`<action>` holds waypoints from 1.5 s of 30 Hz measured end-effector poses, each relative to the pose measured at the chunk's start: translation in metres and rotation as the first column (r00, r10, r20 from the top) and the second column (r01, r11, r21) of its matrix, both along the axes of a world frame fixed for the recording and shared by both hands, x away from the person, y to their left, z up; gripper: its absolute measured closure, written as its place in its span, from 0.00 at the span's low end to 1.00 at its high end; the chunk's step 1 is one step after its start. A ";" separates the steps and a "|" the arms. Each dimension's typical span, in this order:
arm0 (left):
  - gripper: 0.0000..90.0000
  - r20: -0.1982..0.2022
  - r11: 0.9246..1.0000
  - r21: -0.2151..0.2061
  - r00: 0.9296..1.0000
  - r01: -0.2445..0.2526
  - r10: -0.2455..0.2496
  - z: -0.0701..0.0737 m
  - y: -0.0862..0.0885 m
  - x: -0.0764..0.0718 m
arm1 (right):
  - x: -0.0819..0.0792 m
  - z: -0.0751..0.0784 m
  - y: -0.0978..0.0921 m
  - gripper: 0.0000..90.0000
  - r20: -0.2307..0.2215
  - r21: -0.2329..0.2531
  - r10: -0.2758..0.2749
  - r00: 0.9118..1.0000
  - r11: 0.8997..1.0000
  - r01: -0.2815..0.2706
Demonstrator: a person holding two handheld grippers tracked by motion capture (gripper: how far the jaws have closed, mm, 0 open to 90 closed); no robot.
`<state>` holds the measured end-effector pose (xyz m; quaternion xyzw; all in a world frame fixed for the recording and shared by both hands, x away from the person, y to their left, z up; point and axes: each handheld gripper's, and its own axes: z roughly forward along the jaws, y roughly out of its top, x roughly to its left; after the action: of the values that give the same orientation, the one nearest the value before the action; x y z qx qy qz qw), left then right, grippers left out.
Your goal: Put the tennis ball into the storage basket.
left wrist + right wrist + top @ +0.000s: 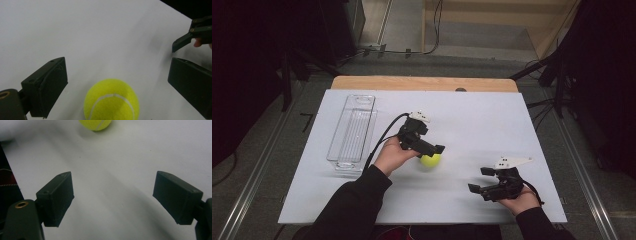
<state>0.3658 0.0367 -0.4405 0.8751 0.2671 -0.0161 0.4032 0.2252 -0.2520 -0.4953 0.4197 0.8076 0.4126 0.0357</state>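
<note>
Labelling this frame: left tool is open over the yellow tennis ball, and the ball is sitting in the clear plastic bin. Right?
Not quite. The left tool is open over the yellow tennis ball, but the ball lies on the white table top, not in the clear plastic bin. The high view shows the bin standing apart, further left.

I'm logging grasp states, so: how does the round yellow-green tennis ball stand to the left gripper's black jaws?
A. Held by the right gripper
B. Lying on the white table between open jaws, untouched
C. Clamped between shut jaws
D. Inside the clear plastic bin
B: in the left gripper view the round yellow-green tennis ball lies on the white table between the left gripper's wide-open jaws, with gaps on both sides.
</note>
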 end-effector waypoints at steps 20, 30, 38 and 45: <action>0.03 -0.015 1.000 0.023 1.000 0.005 -0.005 -0.020 0.002 -0.001 | 0.000 0.000 0.000 0.17 -0.001 -0.003 0.000 1.000 1.000 0.000; 0.03 -0.025 0.999 0.053 1.000 0.008 -0.007 -0.031 0.003 -0.005 | 0.000 0.000 0.000 0.17 0.000 -0.006 0.000 1.000 1.000 0.000; 0.03 -0.046 0.997 0.070 0.999 0.020 -0.016 -0.040 0.002 -0.008 | 0.000 0.000 0.000 0.17 0.001 -0.010 0.000 1.000 1.000 0.000; 0.03 -0.039 0.996 0.087 0.999 0.026 -0.022 -0.048 0.000 -0.011 | 0.000 -0.001 0.001 0.17 0.004 -0.014 0.002 1.000 1.000 -0.002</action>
<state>0.3544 0.0368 -0.4888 0.8946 0.2646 -0.0258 0.3592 0.2247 -0.2513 -0.4959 0.4180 0.8108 0.4079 0.0398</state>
